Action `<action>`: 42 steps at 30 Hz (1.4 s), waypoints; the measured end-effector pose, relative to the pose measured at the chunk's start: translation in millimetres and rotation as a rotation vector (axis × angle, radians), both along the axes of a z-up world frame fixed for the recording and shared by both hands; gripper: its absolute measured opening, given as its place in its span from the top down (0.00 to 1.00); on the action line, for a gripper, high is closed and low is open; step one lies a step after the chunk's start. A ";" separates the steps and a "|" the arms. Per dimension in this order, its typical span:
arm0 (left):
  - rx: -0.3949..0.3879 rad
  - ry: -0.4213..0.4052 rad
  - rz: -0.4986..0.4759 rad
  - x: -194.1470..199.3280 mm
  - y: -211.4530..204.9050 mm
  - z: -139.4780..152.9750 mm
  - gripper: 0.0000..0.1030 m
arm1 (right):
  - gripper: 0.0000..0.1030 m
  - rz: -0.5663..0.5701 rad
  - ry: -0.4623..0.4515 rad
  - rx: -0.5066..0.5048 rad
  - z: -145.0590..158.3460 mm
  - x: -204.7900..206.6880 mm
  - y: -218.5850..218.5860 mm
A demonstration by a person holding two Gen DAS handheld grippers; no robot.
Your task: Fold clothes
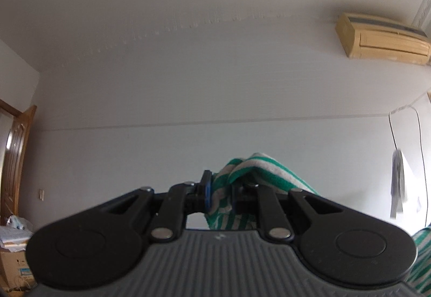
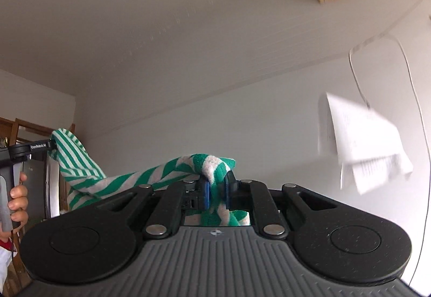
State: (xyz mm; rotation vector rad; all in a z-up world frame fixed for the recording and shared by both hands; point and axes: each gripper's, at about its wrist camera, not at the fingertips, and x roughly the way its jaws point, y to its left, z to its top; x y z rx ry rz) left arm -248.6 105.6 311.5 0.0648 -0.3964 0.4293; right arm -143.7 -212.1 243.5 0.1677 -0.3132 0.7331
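Green-and-white striped garment (image 2: 150, 175) was found suspended in the air between the two grippers, clear of any surface visible in either view. In the right wrist view, the right gripper (image 2: 216, 193) had its blue-padded jaws pressed together on a bunched fold of the cloth, with more striped fabric showing below the jaws. From that pinch the cloth ran toward 9 o'clock, sagged, then rose to the left gripper (image 2: 49, 147) at the frame's left edge, where its other end was clamped. A person's hand (image 2: 18, 197) gripped that tool's handle just below, at about 8 o'clock. In the left wrist view, the left gripper (image 1: 218, 196) was likewise pinching a gathered fold of the same garment (image 1: 250, 170), which draped off toward 4 o'clock and reappeared at the lower right edge. Both cameras pointed upward at a white wall and ceiling. A cream air conditioner (image 1: 382, 39) was mounted high at 2 o'clock in the left view. White paper sheets (image 2: 361, 146) hung from a cord at 3 o'clock in the right view, blurred. A wooden door (image 1: 16, 159) stood at 9 o'clock in the left view, with a cardboard box (image 1: 14, 267) below it.
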 end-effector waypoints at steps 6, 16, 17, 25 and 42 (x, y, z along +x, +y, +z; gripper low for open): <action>-0.023 0.007 0.055 -23.0 4.5 26.0 0.86 | 0.90 -0.027 -0.032 -0.010 24.3 -14.0 -9.6; -0.009 0.273 0.057 74.8 8.4 -15.3 0.86 | 0.90 -0.075 0.197 -0.102 -11.8 12.2 3.6; -0.005 0.314 0.048 95.1 10.2 -25.0 0.86 | 0.90 -0.094 0.233 -0.112 -21.9 27.5 7.6; -0.008 0.741 -0.007 303.3 23.2 -168.9 0.71 | 0.89 -0.340 0.535 -0.231 -132.4 182.7 45.8; -0.030 1.260 -0.258 278.7 43.7 -357.7 0.20 | 0.40 -0.300 0.738 -0.660 -317.5 104.8 61.8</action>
